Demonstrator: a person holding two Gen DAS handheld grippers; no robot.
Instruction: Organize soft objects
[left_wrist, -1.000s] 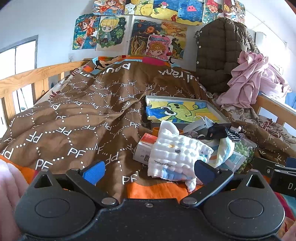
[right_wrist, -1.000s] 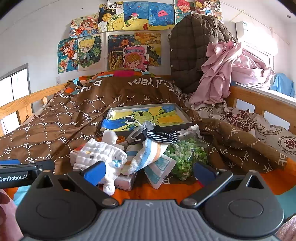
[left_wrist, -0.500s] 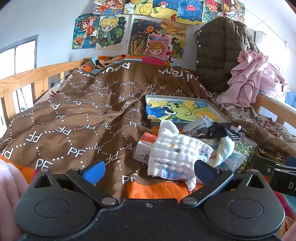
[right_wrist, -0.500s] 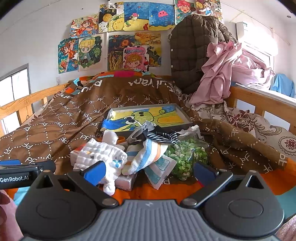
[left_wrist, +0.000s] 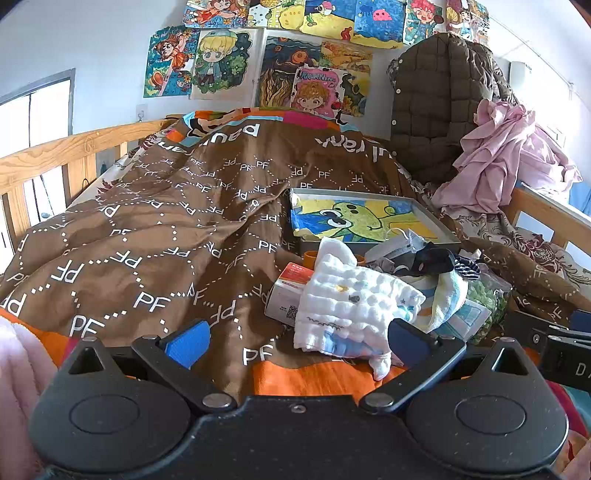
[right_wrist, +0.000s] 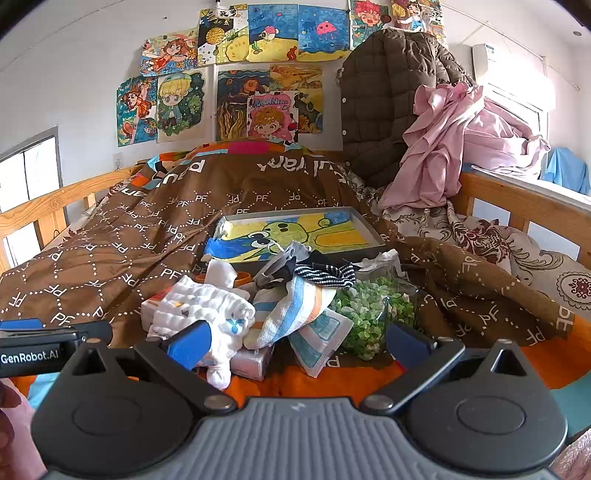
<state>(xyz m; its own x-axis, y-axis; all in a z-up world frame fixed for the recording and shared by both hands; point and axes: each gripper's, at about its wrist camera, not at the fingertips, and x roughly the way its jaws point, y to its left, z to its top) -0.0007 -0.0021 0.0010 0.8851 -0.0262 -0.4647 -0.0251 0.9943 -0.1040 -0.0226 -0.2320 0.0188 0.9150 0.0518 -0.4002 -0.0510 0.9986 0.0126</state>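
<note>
We read "PF" repeated in white all over the brown quilt (right_wrist: 122, 236), with larger upside-down letters at the quilt's far end, partly legible as "pau". Just left of the quilt's near edge, the left gripper (right_wrist: 33, 356) carries "GenRobot.AI". The pink poster (right_wrist: 271, 116) above the quilt shows "MORNING".

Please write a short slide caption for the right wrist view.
Open right gripper faces a pile of soft items, white cloth nearest, on the brown quilt.
</note>
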